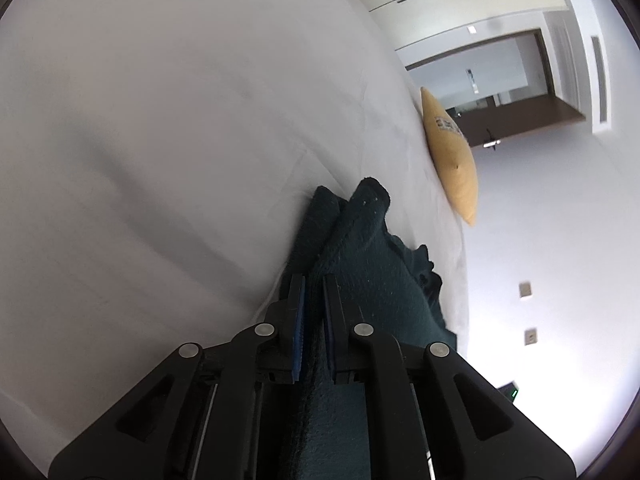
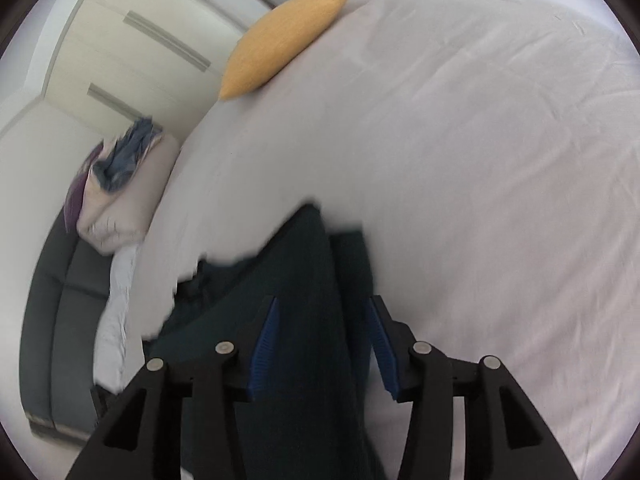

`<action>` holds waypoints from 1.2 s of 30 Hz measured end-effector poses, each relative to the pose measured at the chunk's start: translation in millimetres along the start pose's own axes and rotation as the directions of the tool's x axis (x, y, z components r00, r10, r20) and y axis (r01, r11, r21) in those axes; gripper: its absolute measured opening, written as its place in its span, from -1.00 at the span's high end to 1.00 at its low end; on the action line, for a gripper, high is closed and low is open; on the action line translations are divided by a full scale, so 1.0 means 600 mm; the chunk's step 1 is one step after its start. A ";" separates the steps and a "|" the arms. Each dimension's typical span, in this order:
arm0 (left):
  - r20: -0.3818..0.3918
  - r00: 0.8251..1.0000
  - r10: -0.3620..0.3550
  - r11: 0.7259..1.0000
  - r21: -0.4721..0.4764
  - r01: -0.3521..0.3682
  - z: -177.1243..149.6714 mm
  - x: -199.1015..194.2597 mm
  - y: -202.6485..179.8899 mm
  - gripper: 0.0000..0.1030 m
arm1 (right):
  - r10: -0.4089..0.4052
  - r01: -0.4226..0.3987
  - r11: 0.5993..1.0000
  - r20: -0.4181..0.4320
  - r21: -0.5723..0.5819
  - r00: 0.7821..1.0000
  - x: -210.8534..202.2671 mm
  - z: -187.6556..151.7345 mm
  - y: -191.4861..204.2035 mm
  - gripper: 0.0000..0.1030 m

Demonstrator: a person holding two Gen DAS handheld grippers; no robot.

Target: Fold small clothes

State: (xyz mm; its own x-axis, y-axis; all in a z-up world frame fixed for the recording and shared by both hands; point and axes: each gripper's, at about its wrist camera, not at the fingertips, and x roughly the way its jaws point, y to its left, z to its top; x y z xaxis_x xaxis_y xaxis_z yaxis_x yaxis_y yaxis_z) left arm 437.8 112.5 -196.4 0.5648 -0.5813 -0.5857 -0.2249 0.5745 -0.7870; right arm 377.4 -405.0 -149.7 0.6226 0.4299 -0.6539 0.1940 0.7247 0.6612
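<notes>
A dark teal knitted garment (image 1: 372,264) lies bunched on the white bed sheet (image 1: 168,140). My left gripper (image 1: 314,284) is shut on a fold of it, the cloth pinched between the blue pads and running back under the fingers. In the right wrist view the same garment (image 2: 304,280) passes between the fingers of my right gripper (image 2: 322,308), whose jaws stand apart around the cloth without pinching it. The garment's far end is blurred.
A yellow cushion (image 1: 452,156) rests at the bed's edge; it also shows in the right wrist view (image 2: 280,40). A pile of bedding and clothes (image 2: 116,184) sits on a dark sofa (image 2: 64,320) beside the bed. White wardrobe doors (image 2: 132,40) stand behind.
</notes>
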 end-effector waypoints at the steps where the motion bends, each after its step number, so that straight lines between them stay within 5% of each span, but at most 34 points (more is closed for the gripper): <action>1: 0.002 1.000 0.007 1.000 0.004 -0.007 0.002 0.000 -0.003 0.85 | -0.012 0.012 1.000 -0.017 -0.019 1.000 -0.004 -0.017 0.002 0.05; 5: 0.028 0.999 0.038 0.997 0.059 -0.039 0.020 -0.003 -0.031 0.55 | -0.049 0.047 0.997 -0.026 -0.057 0.998 -0.020 -0.072 -0.003 0.05; 6: 0.032 0.999 0.036 0.998 0.059 -0.038 0.029 -0.002 -0.039 0.25 | -0.044 0.043 0.997 -0.023 -0.059 0.999 -0.024 -0.082 -0.006 0.05; 7: 0.031 0.999 0.038 0.998 0.052 -0.039 0.038 -0.001 -0.044 -0.31 | -0.043 0.041 0.997 -0.023 -0.058 0.999 -0.027 -0.090 -0.009 0.05; 9: 0.041 0.997 0.060 0.997 0.049 -0.062 0.049 0.003 -0.053 -0.59 | -0.036 0.035 0.998 -0.021 -0.058 0.999 -0.030 -0.095 -0.009 0.05; 13: -0.024 0.993 0.118 0.981 0.160 -0.113 0.057 0.039 -0.090 -0.51 | -0.036 0.035 0.997 -0.020 -0.070 0.999 -0.029 -0.094 -0.010 0.19; 18: -0.021 0.958 0.285 0.915 0.304 -0.266 0.046 0.075 -0.122 0.37 | -0.024 0.022 0.997 -0.026 -0.071 0.999 -0.021 -0.088 -0.017 0.51; 21: -0.008 0.948 0.317 0.900 0.318 -0.299 0.050 0.079 -0.124 0.61 | -0.027 0.025 0.996 -0.017 -0.081 1.000 -0.020 -0.091 -0.014 0.56; 26: 0.055 0.926 0.372 0.863 0.346 -0.367 0.039 0.086 -0.131 0.69 | -0.016 0.015 0.999 -0.004 -0.046 1.000 -0.017 -0.088 -0.022 0.62; 30: 0.097 0.931 0.352 0.887 0.283 -0.365 0.036 0.080 -0.109 0.70 | -0.007 0.007 1.000 0.010 -0.015 1.000 -0.015 -0.090 -0.028 0.64; 34: 0.138 0.915 0.378 0.867 0.293 -0.402 0.031 0.082 -0.112 0.70 | -0.001 0.001 1.000 0.030 -0.010 1.000 -0.019 -0.094 -0.035 0.68; 36: 0.145 0.922 0.360 0.879 0.278 -0.387 0.030 0.078 -0.110 0.67 | 0.019 -0.019 1.000 0.034 0.016 0.999 -0.020 -0.097 -0.043 0.67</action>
State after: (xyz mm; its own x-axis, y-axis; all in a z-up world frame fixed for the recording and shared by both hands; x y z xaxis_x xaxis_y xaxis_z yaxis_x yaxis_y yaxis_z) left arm 493.4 57.8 -168.6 0.5546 -0.2452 -0.7952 -0.1959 0.8903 -0.4111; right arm 320.8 -397.8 -180.5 0.6517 0.4246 -0.6285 0.1942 0.7076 0.6794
